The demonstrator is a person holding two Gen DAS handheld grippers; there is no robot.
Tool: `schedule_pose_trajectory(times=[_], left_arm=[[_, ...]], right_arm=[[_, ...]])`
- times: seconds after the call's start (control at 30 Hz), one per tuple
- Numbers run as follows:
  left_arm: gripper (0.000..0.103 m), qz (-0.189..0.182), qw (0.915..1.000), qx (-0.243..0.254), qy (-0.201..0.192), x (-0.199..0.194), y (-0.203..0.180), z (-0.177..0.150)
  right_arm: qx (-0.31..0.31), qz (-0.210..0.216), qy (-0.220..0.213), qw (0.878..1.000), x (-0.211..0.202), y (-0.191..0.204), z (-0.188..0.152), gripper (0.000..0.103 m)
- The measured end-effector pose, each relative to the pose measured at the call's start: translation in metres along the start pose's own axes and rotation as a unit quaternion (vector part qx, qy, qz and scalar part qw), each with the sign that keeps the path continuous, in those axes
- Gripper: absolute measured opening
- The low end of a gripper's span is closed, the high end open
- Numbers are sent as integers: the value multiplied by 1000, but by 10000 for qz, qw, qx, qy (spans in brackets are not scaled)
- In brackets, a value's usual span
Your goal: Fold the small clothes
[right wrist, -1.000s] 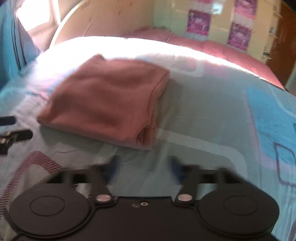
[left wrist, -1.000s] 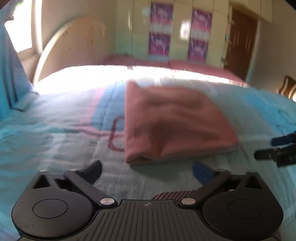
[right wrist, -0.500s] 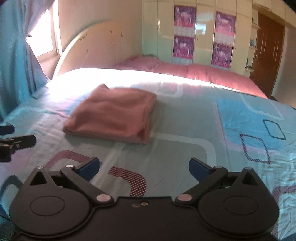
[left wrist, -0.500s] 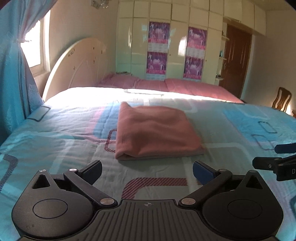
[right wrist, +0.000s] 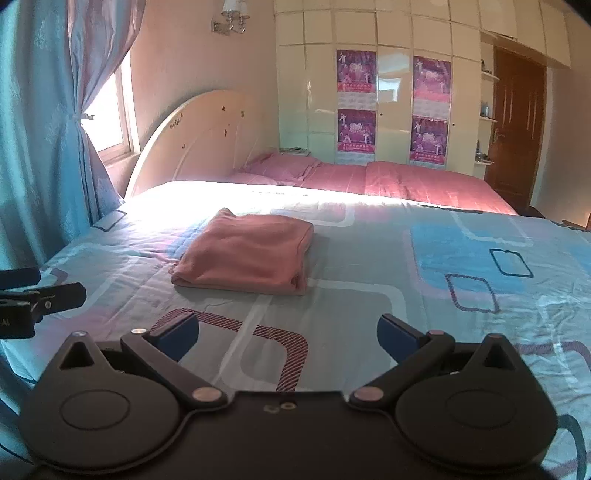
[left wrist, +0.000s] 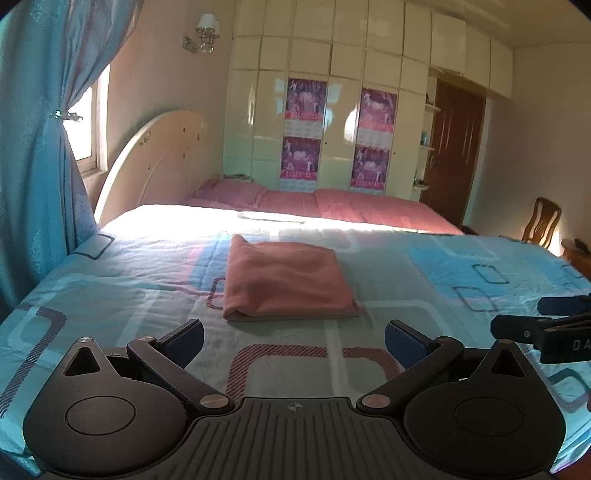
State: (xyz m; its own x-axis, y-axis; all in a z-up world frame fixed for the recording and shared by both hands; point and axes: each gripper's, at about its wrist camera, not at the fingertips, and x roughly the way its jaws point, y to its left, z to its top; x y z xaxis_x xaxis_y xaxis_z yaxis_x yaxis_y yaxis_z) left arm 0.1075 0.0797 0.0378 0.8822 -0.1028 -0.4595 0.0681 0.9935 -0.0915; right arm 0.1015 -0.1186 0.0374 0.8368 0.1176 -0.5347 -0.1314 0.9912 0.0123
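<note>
Pink folded garment (left wrist: 286, 280) lies squared on the bed (left wrist: 406, 295), both grippers, left gripper (left wrist: 294, 341) and right gripper (right wrist: 288, 332), fingers spread empty; a careless re-approach could snag and undo the fold.

One folded pink garment (left wrist: 286, 282), four purple posters (left wrist: 304, 99), one chair (left wrist: 541, 225)

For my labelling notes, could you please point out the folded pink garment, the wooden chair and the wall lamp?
folded pink garment (left wrist: 286, 282), left wrist view, middle of top layer.
wooden chair (left wrist: 543, 226), left wrist view, slatted backrest.
wall lamp (right wrist: 231, 13), right wrist view, shades.
</note>
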Motion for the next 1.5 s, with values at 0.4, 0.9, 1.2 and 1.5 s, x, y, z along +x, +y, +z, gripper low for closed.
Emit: schedule_pose_trajectory(times=[0.4, 0.9, 1.2, 1.5], left_arm=[[103, 26, 9997, 25, -241, -44, -6, -8], [103, 28, 9995, 36, -305, -49, -7, -8], [103, 28, 9995, 72, -322, -50, -9, -6], [103, 15, 9994, 86, -346, -49, -11, -5]], right_arm=[[-36, 12, -241, 9997, -36, 13, -10, 102], [-105, -13, -341, 9994, -43, 20, -7, 102], [-91, -3, -368, 9993, -44, 18, -6, 102], [-111, 5, -392, 9992, -46, 16, -4, 102]])
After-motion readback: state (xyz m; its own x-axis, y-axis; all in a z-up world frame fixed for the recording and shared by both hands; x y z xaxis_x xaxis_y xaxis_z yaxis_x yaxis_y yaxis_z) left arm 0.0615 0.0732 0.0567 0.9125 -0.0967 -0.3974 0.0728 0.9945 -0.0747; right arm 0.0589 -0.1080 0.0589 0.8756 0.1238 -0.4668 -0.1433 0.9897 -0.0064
